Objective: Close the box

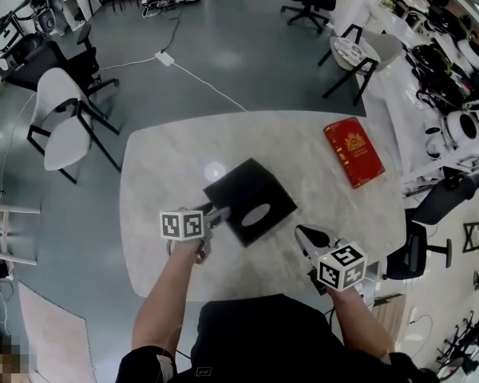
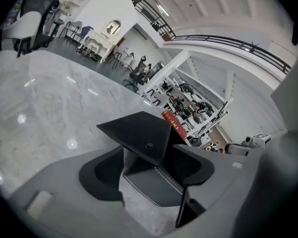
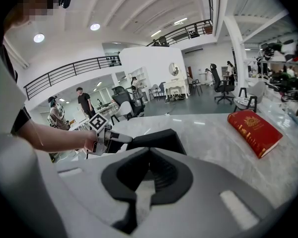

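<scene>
A black box (image 1: 251,202) with an oval opening in its top sits at the middle of the marble table (image 1: 168,158). My left gripper (image 1: 219,213) is at the box's left corner. In the left gripper view the left gripper (image 2: 148,152) has a black flap (image 2: 136,130) with a snap stud between its jaws, and a stitched black panel (image 2: 156,185) lies behind it. My right gripper (image 1: 302,231) hangs just off the box's right corner, tips together and holding nothing. In the right gripper view the right gripper (image 3: 149,151) points at the box (image 3: 159,138) without touching it.
A red book (image 1: 354,152) lies at the table's far right, also seen as the book (image 3: 253,130) in the right gripper view. A white chair (image 1: 64,118) stands left of the table. Desks with equipment (image 1: 455,70) line the right side.
</scene>
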`<act>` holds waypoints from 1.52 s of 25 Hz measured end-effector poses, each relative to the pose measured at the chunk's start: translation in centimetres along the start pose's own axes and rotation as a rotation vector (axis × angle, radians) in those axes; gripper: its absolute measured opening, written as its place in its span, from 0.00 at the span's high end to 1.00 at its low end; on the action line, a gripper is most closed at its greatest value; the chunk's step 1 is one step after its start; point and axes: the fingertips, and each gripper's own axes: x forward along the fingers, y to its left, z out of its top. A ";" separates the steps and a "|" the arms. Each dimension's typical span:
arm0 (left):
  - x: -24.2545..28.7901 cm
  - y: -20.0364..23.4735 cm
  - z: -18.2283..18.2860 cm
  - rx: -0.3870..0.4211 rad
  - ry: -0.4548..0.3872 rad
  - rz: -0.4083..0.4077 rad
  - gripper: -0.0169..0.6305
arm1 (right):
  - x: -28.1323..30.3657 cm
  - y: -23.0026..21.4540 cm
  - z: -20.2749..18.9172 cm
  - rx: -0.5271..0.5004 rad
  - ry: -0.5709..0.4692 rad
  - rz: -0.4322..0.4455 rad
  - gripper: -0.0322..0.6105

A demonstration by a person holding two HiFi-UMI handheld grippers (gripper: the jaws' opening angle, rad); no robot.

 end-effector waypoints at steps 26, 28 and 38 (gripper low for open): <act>-2.5 -1.2 3.3 0.080 -0.184 0.045 0.85 | -1.2 1.1 -1.3 0.025 -0.014 -0.035 0.95; -2.5 -1.8 3.3 0.094 -0.196 0.018 0.85 | -1.2 1.2 -1.4 0.024 -0.016 -0.034 0.95; -2.9 -5.0 2.2 0.272 -0.148 -0.045 0.83 | -1.9 2.5 -1.5 0.023 -0.035 -0.048 0.95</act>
